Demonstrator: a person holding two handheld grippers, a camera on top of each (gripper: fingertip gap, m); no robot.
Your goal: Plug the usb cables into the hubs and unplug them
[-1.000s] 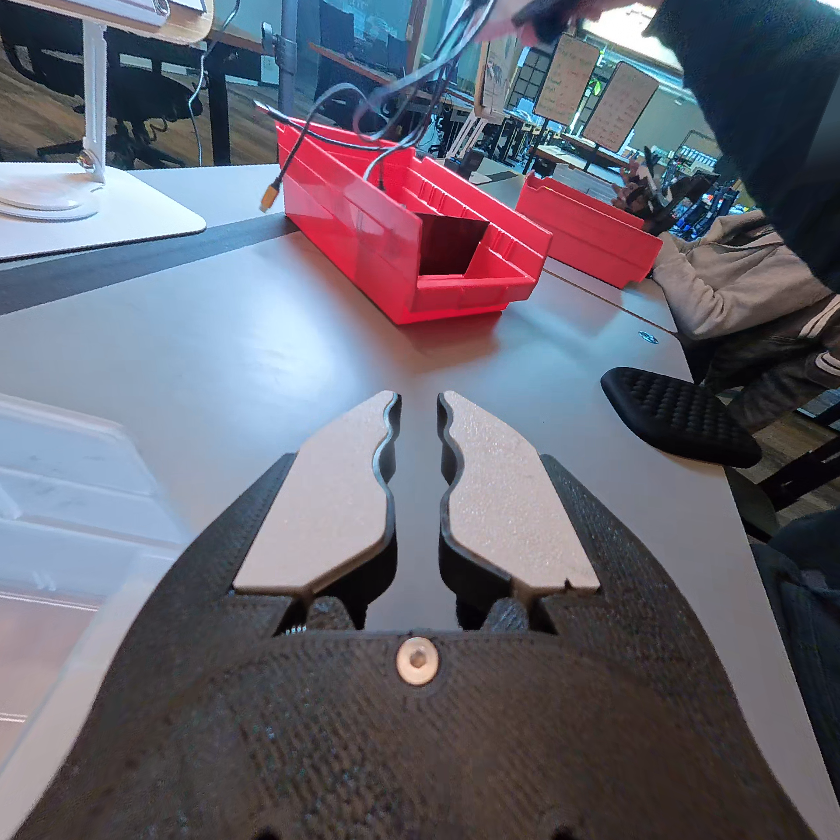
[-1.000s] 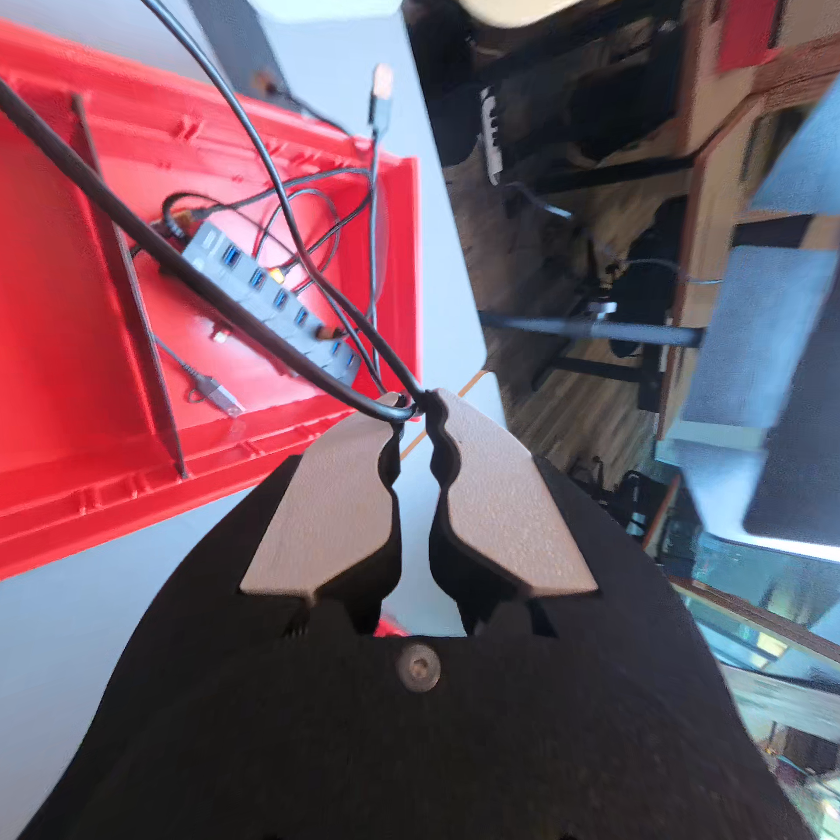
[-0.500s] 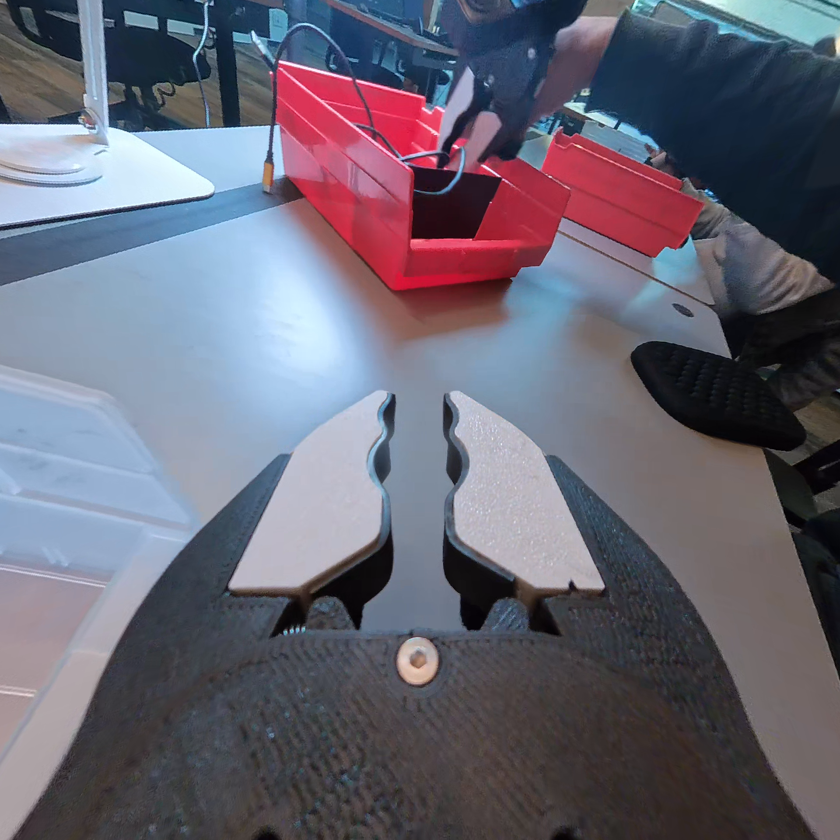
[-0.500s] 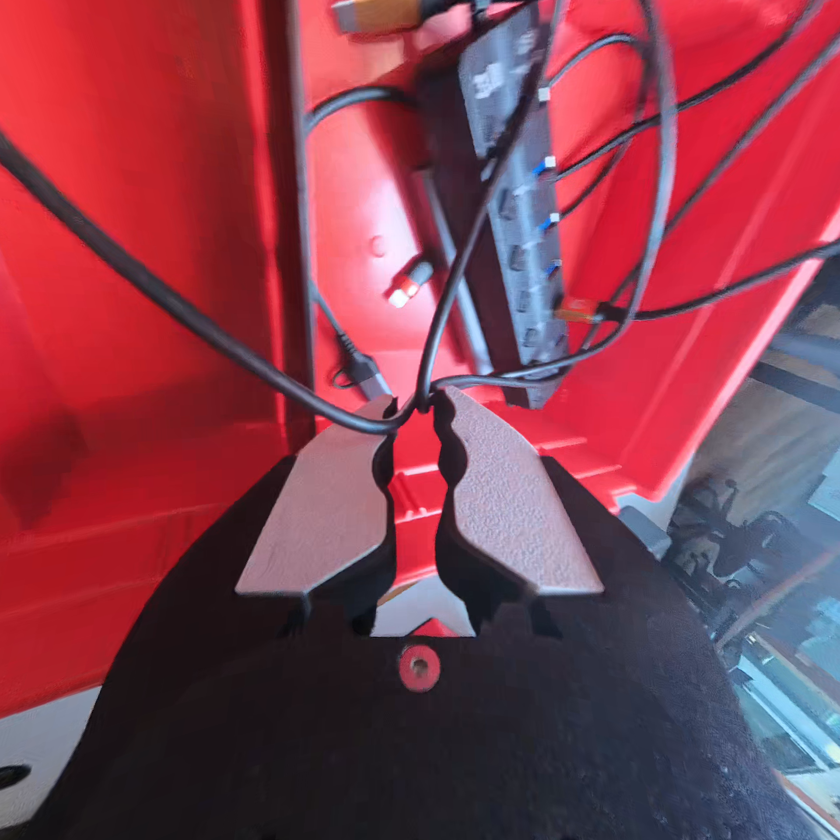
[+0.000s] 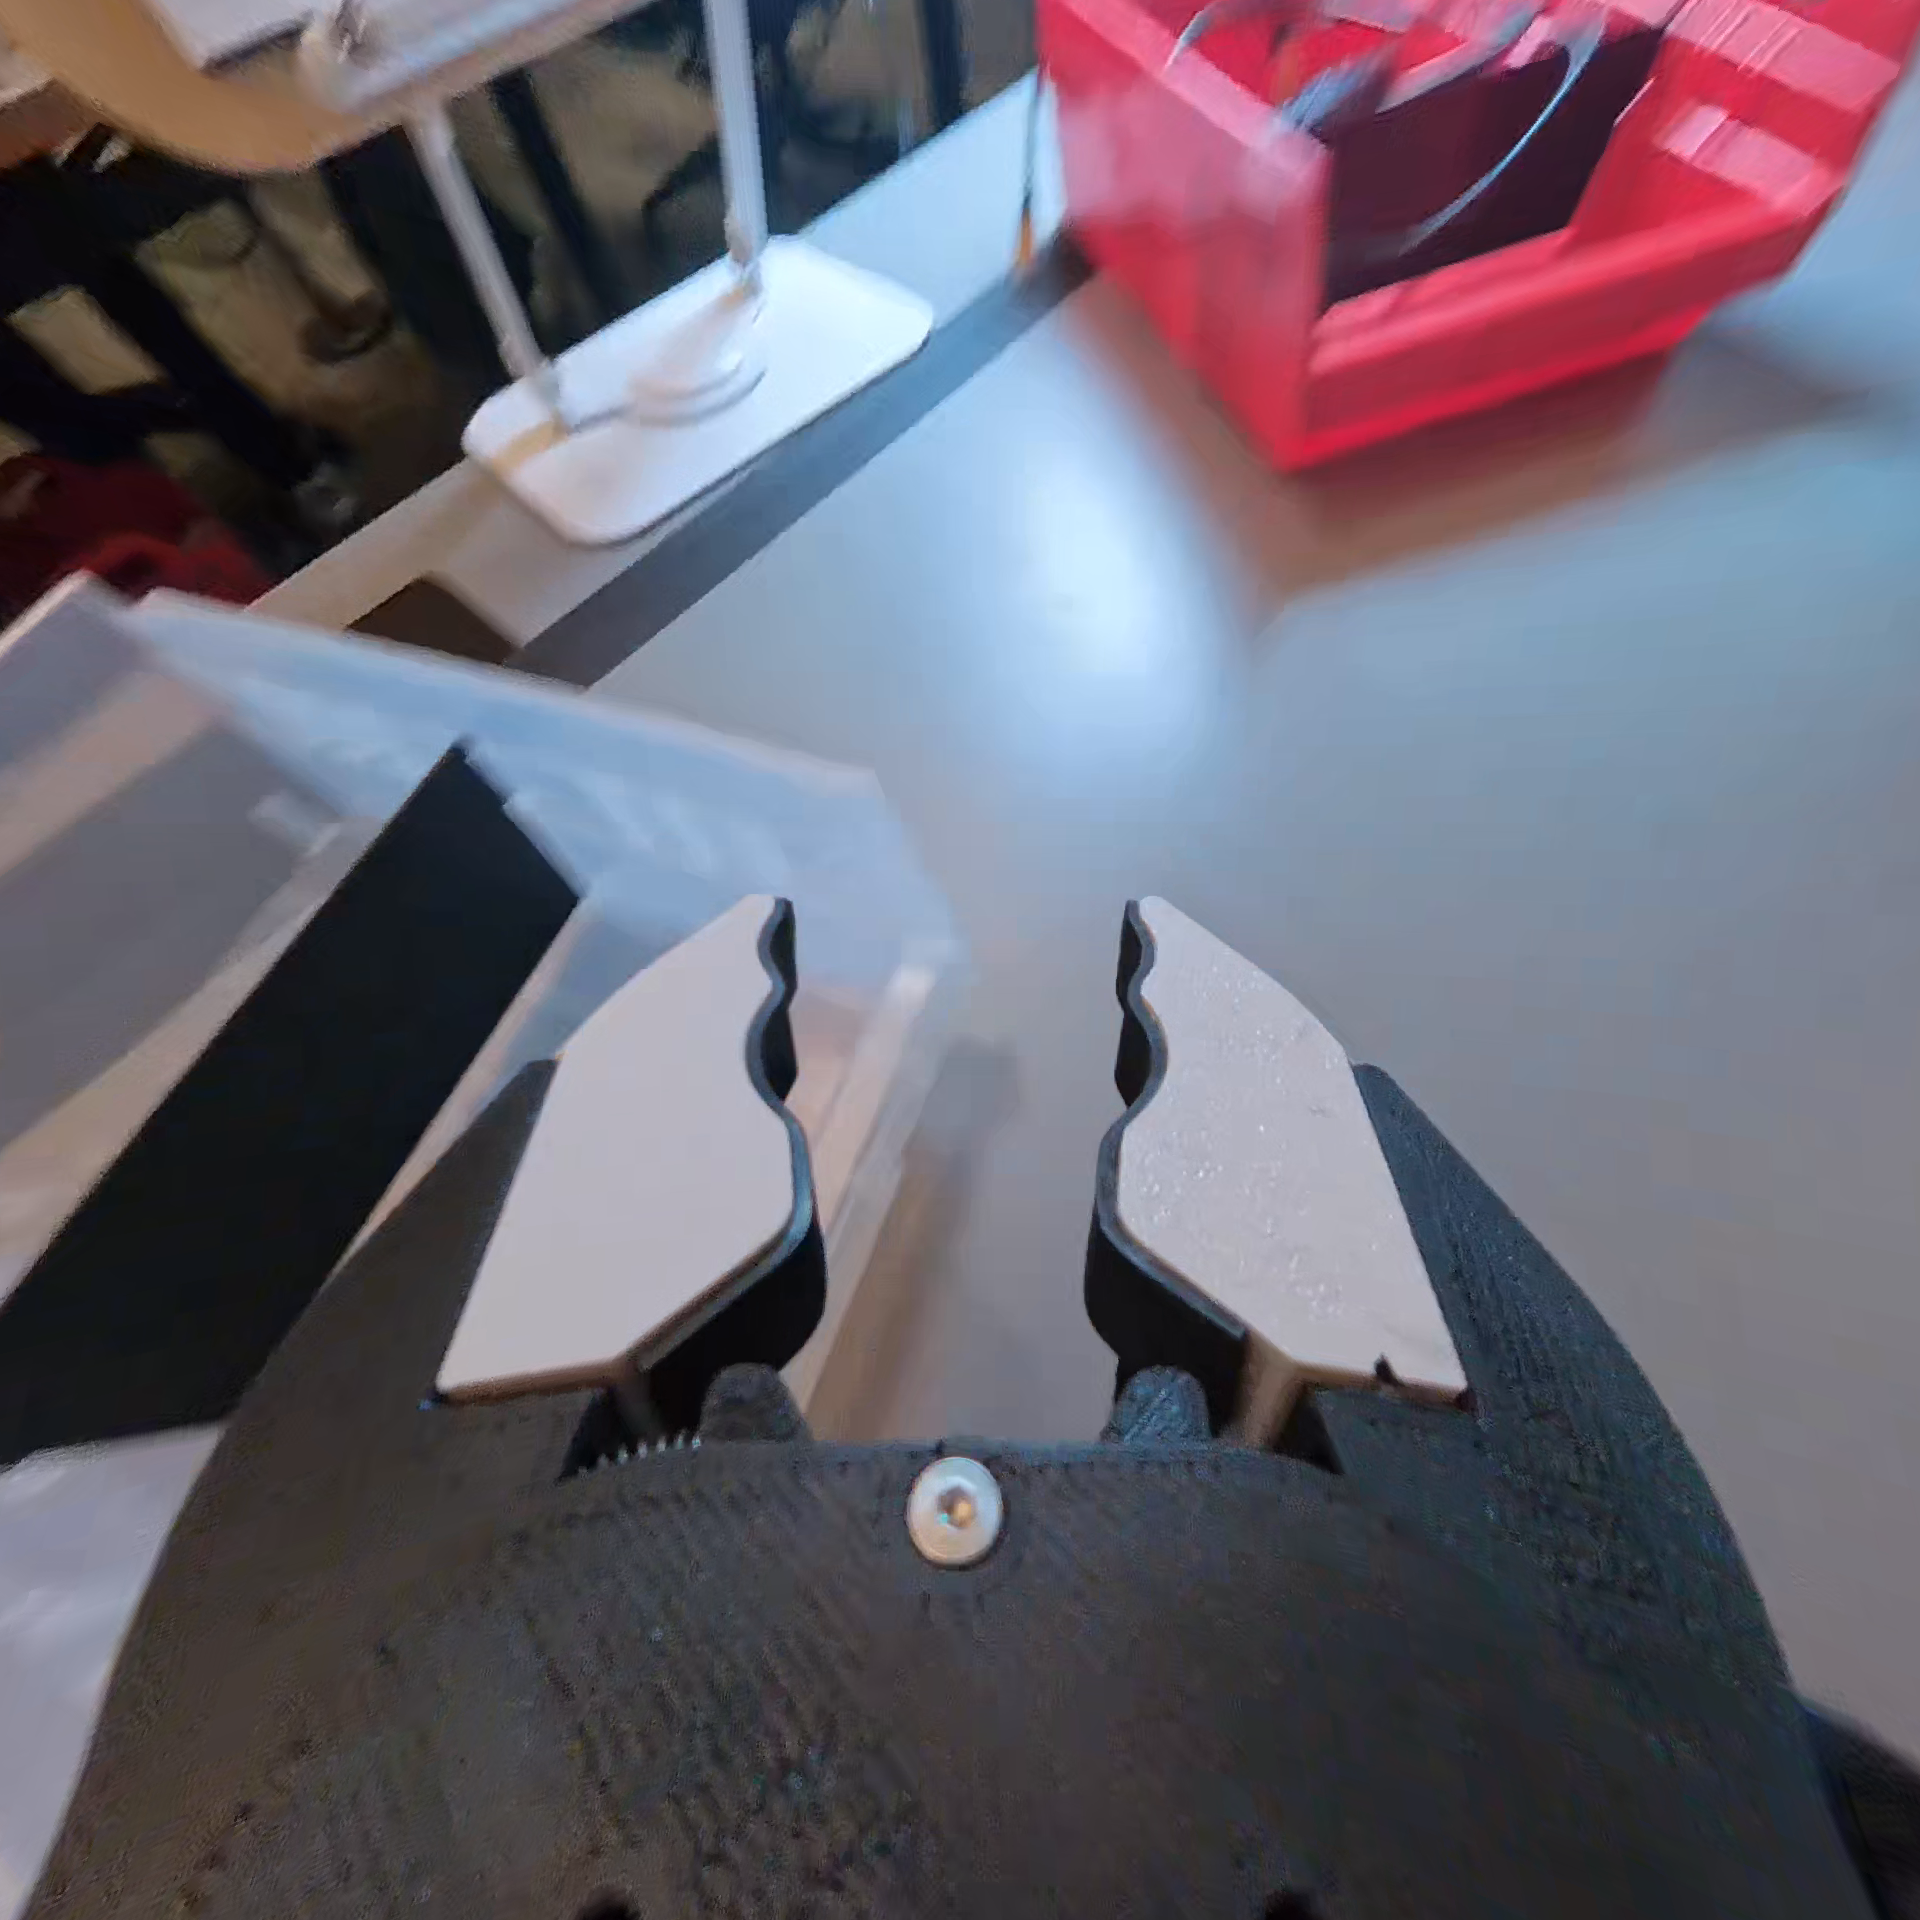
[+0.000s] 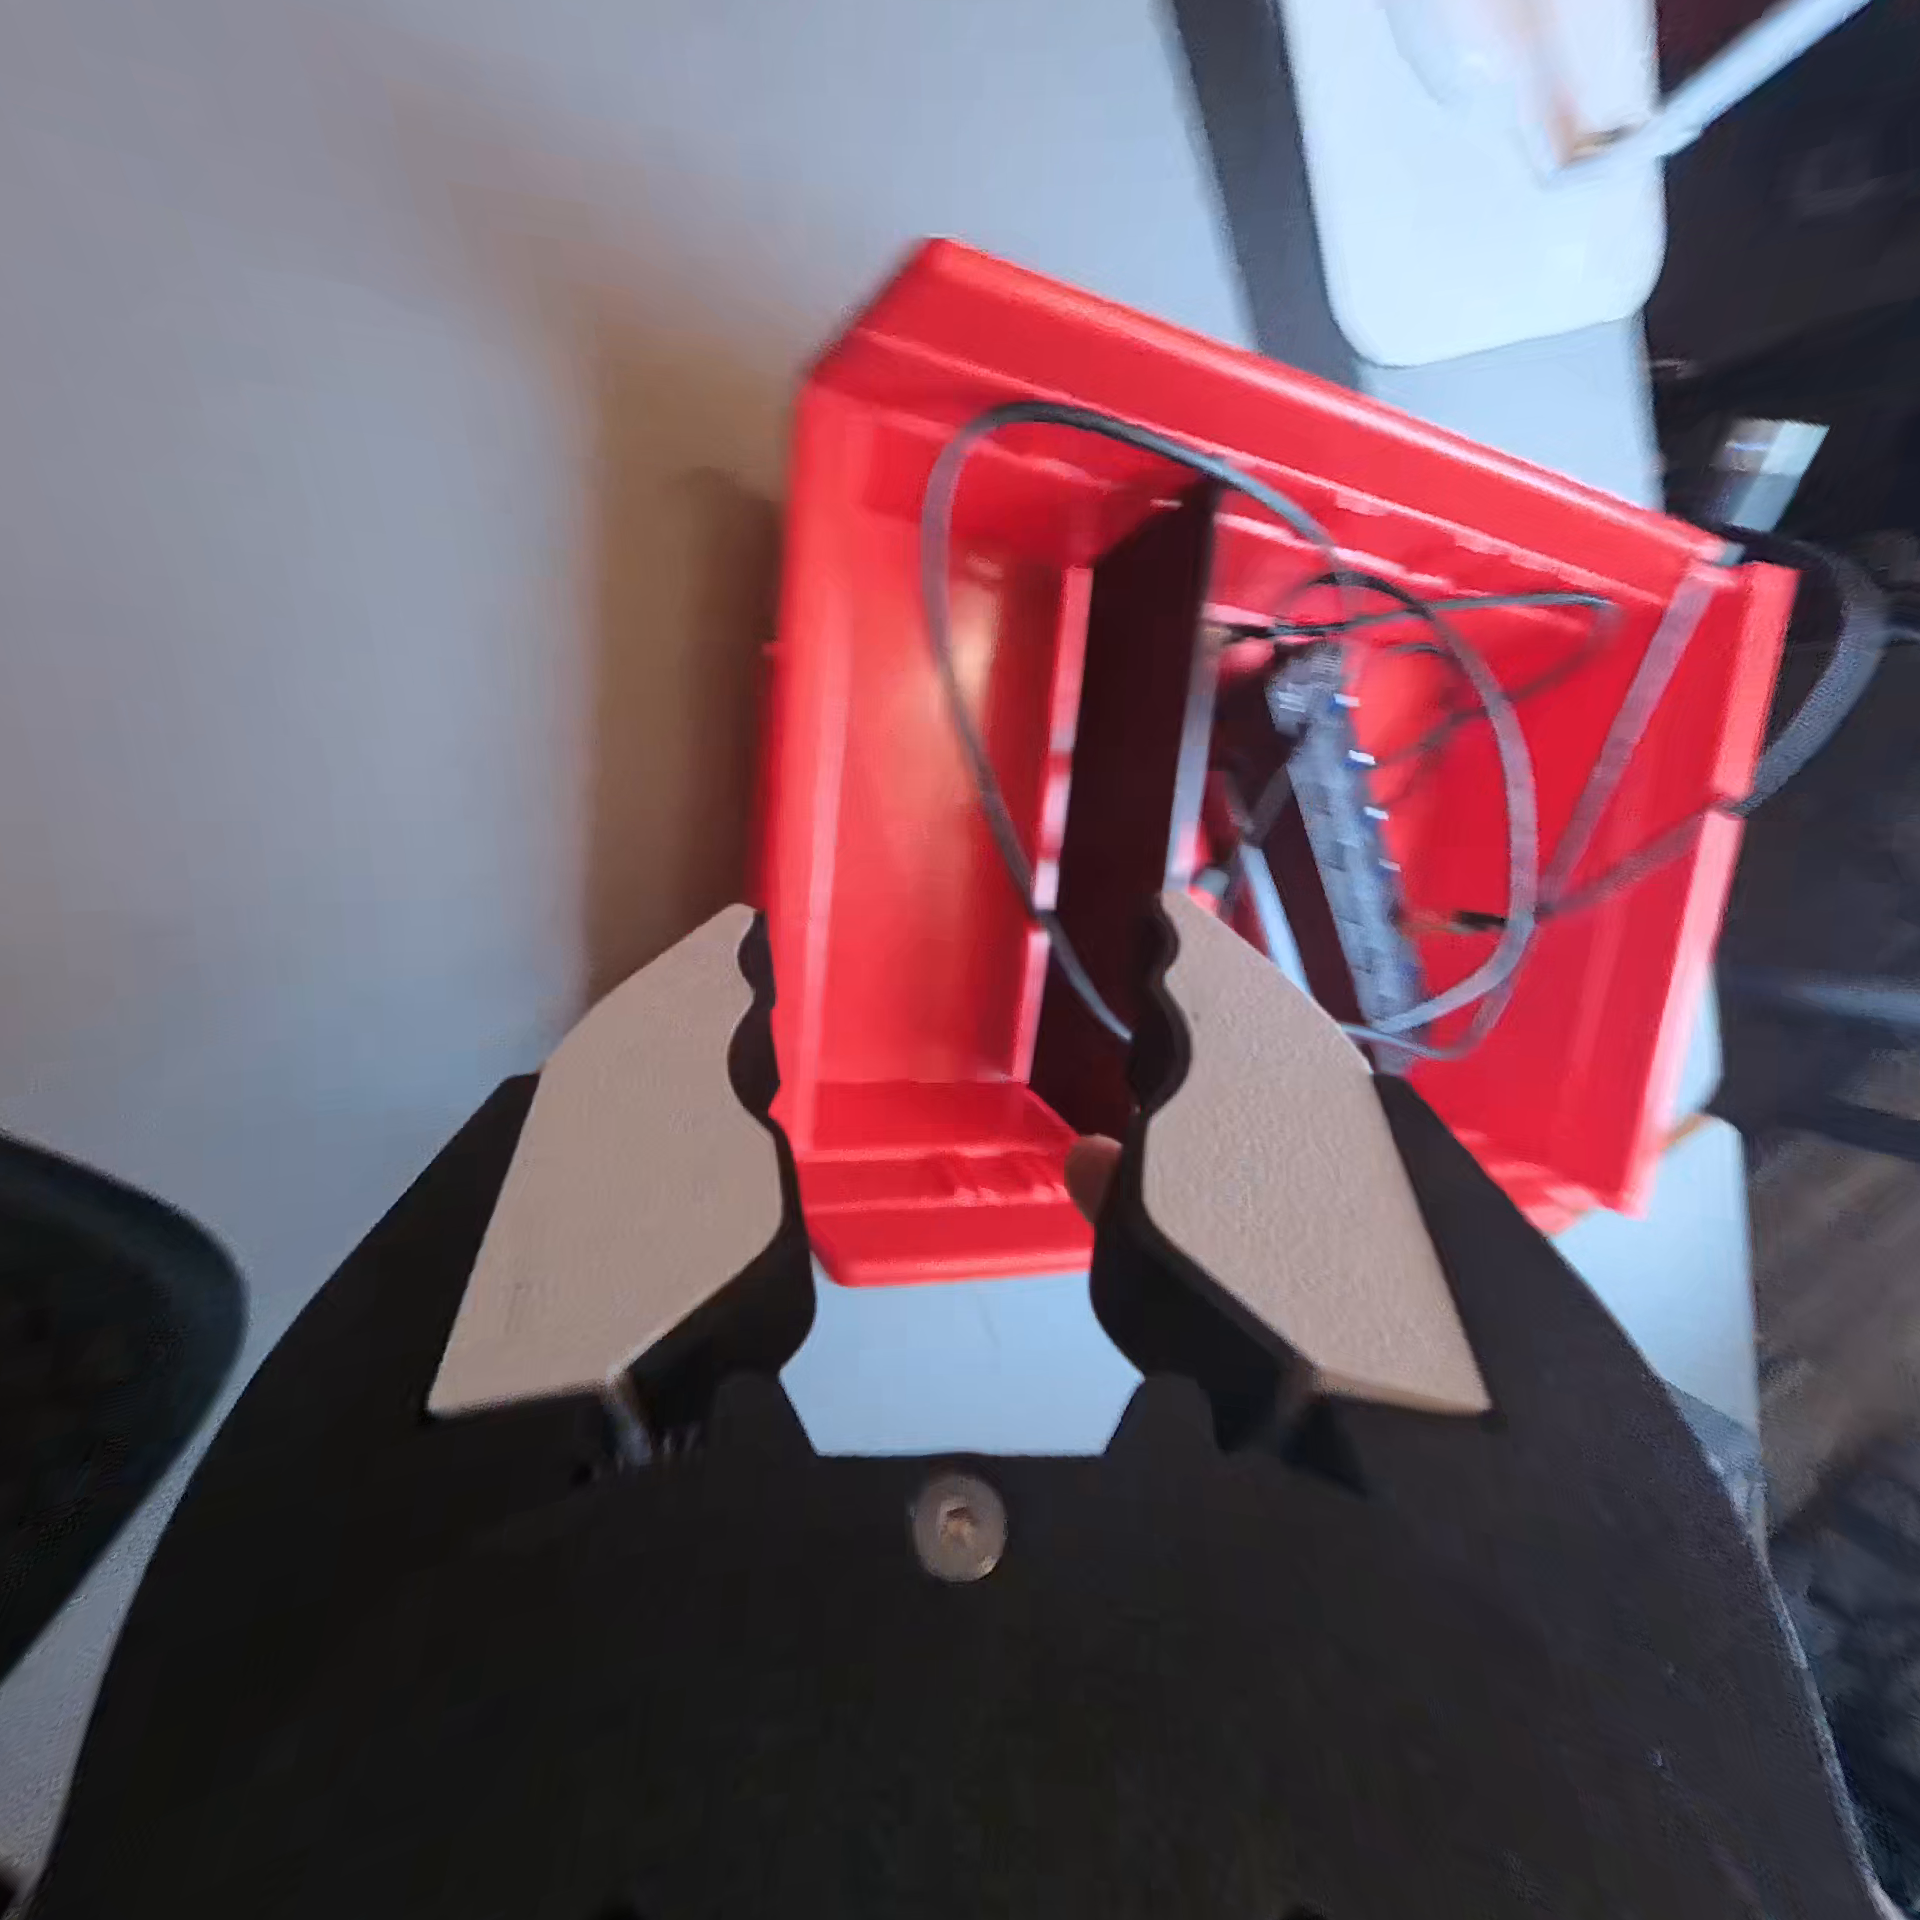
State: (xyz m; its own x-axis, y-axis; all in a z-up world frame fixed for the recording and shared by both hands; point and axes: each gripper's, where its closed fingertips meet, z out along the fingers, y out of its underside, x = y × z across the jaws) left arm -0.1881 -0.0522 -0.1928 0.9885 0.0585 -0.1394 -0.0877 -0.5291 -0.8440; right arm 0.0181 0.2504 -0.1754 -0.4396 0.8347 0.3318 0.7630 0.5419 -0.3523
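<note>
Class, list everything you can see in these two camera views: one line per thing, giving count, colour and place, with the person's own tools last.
Bin: one, red, on the table, split by a black divider.
USB hub: one, grey, blurred, in the bin's section right of the divider.
Cables: several, black, looped in the bin, some over its rim; count unclear.
Table: one, grey, under everything.
Stand base: one, white, at the table's far edge.
Clear container: one, translucent, on the table beside the left tool.
Black padded object: one, at the right view's left edge.
Left tool: one, black with pale fingers, open, empty.
Right tool: one, same colours, open, empty, above the bin.
</note>
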